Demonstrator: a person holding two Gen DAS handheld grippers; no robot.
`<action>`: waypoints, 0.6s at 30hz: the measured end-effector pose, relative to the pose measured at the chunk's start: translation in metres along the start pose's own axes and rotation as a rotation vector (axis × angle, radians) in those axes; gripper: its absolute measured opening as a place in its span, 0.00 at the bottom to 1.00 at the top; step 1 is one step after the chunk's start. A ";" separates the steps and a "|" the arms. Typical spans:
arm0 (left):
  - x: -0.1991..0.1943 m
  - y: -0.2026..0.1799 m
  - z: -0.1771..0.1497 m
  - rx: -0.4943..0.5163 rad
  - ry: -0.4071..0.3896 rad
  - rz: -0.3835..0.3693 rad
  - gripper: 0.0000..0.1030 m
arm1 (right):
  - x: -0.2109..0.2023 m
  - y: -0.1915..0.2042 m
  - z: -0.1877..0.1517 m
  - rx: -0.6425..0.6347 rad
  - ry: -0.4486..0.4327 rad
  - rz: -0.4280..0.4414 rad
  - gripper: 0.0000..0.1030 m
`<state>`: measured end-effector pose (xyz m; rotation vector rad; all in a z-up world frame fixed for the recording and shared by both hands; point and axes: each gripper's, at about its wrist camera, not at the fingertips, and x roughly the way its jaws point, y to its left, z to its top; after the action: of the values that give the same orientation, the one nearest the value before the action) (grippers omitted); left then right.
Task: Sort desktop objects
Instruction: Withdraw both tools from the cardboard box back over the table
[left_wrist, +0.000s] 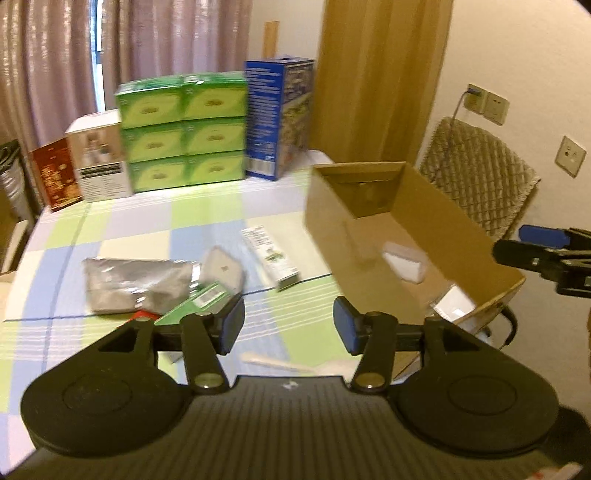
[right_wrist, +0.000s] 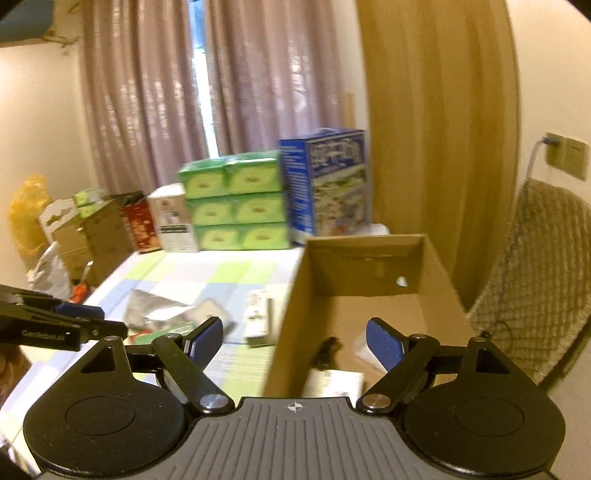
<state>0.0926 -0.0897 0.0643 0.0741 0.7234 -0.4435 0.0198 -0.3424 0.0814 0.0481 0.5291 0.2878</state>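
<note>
An open cardboard box (left_wrist: 327, 221) stands on the right of the checked tablecloth (left_wrist: 147, 229); white packets (left_wrist: 402, 264) lie inside it. Left of the box lie a silver foil pouch (left_wrist: 136, 282), a small grey packet (left_wrist: 223, 271), a green carton (left_wrist: 201, 299) and a long white-and-green carton (left_wrist: 271, 258). My left gripper (left_wrist: 290, 328) hangs open and empty above the cloth near the box's front corner. My right gripper (right_wrist: 295, 341) is open and empty over the box's (right_wrist: 365, 266) left wall; a black item (right_wrist: 327, 350) and a white card (right_wrist: 336, 382) lie below it.
Stacked green boxes (left_wrist: 184, 136), a blue box (left_wrist: 277, 118), a white box (left_wrist: 99, 158) and a red one (left_wrist: 55, 177) line the table's far edge. A padded chair (left_wrist: 476, 177) stands right of the cardboard box. More cartons (right_wrist: 96, 236) sit beyond the table's left side.
</note>
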 end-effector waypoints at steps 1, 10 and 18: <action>-0.004 0.006 -0.004 -0.006 -0.001 0.011 0.54 | -0.001 0.007 -0.002 -0.008 -0.003 0.011 0.80; -0.025 0.054 -0.041 -0.057 0.008 0.081 0.61 | 0.003 0.065 -0.040 -0.099 -0.016 0.091 0.81; -0.016 0.079 -0.076 -0.057 0.038 0.125 0.69 | 0.041 0.087 -0.093 -0.098 0.091 0.097 0.81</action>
<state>0.0679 0.0041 0.0106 0.0739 0.7632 -0.3023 -0.0156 -0.2497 -0.0084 -0.0347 0.6028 0.4121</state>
